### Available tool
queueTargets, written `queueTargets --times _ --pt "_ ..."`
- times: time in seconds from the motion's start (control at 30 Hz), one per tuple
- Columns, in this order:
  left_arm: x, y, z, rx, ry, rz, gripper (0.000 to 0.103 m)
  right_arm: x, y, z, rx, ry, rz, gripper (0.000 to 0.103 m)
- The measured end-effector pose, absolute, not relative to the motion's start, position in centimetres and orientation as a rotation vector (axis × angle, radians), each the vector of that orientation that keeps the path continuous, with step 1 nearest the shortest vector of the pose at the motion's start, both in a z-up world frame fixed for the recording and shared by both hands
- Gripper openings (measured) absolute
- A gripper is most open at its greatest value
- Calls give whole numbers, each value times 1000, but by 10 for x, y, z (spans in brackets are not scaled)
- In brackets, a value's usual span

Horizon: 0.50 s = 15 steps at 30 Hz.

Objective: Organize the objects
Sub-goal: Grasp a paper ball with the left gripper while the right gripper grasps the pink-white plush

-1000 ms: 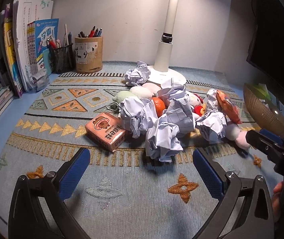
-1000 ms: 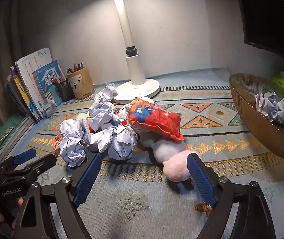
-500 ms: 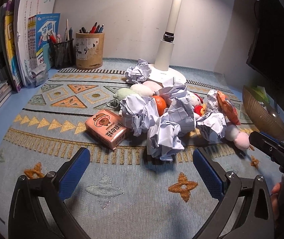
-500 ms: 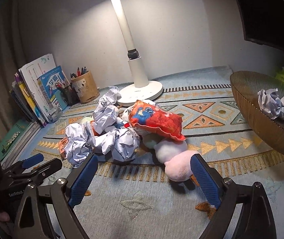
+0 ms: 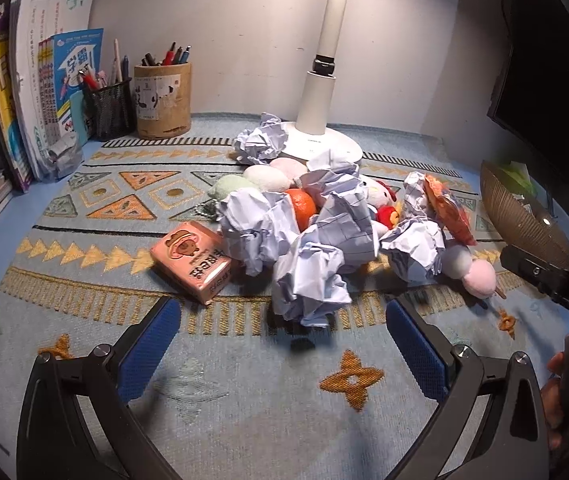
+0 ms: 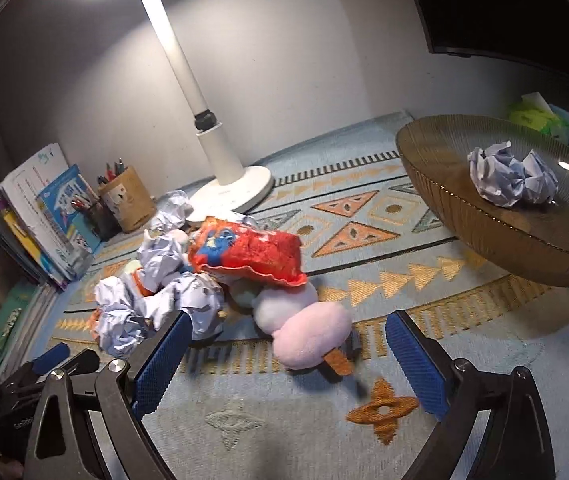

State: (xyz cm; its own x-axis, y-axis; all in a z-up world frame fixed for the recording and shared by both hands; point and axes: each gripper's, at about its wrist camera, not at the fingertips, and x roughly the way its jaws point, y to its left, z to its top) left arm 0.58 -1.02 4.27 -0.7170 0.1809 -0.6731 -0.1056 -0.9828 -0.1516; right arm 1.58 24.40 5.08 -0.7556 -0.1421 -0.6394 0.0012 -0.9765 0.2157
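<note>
**Both tongs open in front of the pile**

My left gripper point(image 5: 280, 336) is wide open and holds nothing; its blue pads point(image 5: 150, 348) stand far apart above the patterned mat point(image 5: 84, 312). Just ahead of it lies a crumpled paper ball point(image 5: 310, 284), the nearest one of the pile. To the left of this ball, touching the pile, is a pink box point(image 5: 194, 260) with a cartoon face on it. An orange point(image 5: 302, 208) sits in the middle of the pile, between paper balls, and pale plush toys point(image 5: 262, 176) lie behind it, near the white lamp base point(image 5: 324, 146).

My right gripper point(image 6: 288, 364) is open too, with nothing between its fingers. Close before it lies a pink plush point(image 6: 310, 340), touching a white one point(image 6: 284, 304). A red snack bag point(image 6: 250, 254) rests tilted on top of the pile. At the right, the brown ribbed bowl point(image 6: 484, 224) has one crumpled paper point(image 6: 512, 178) inside.

Books point(image 5: 32, 92) and two pen holders point(image 5: 162, 100) stand at the wall.
</note>
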Motion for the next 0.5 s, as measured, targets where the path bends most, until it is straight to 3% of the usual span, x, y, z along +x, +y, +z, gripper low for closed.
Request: queueTargets --times 0.1,0.2,0.27,0.43,0.5 --pt "-14 -5 37 -1208 -229 2708 101 -3 239 48 1166 -146 -2758 97" --pt "-27 2 31 -1250 -212 2690 86 -22 226 34 1296 50 -2634 97" --pt "-30 5 27 -1265 -192 2672 82 -28 220 25 1303 158 -2644 95" --pt "-30 10 24 -1266 -159 2680 62 -38 223 11 1370 134 -2634 69" --pt "-29 12 24 -1256 -151 2678 47 -36 223 14 1347 119 -2627 56"
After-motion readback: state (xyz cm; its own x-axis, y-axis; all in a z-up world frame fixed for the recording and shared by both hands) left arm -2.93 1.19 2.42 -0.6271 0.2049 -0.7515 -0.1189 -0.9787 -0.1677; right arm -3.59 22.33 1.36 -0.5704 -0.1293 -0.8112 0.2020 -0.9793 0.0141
